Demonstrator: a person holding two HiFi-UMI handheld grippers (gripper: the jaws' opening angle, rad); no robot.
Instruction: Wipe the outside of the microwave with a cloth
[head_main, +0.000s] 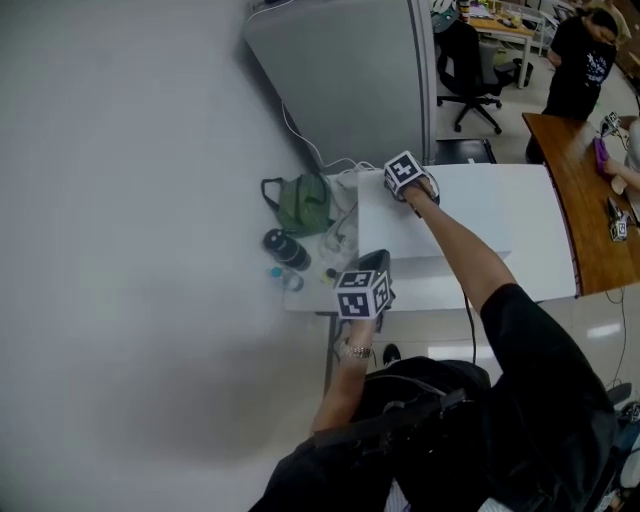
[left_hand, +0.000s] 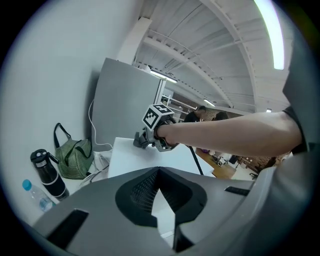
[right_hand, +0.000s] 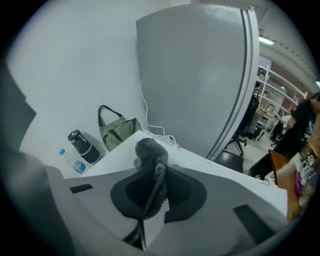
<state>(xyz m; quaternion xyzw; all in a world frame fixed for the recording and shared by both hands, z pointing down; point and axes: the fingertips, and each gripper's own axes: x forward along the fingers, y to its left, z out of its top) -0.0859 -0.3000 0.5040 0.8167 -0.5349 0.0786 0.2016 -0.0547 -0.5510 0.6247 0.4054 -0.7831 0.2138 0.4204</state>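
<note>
The right arm reached straight forward. Its right gripper (head_main: 407, 186) was pinched on the grey cloth (right_hand: 149, 152), which rested on top of the white microwave (head_main: 480, 215) just beneath the jaws. The left gripper (left_hand: 159, 173), jaws closed on nothing, hung back on a bent arm at the microwave's near corner.

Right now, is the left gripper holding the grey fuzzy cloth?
No, the left gripper has its jaws together on nothing; the grey fuzzy cloth is pinched by the right gripper.
</note>
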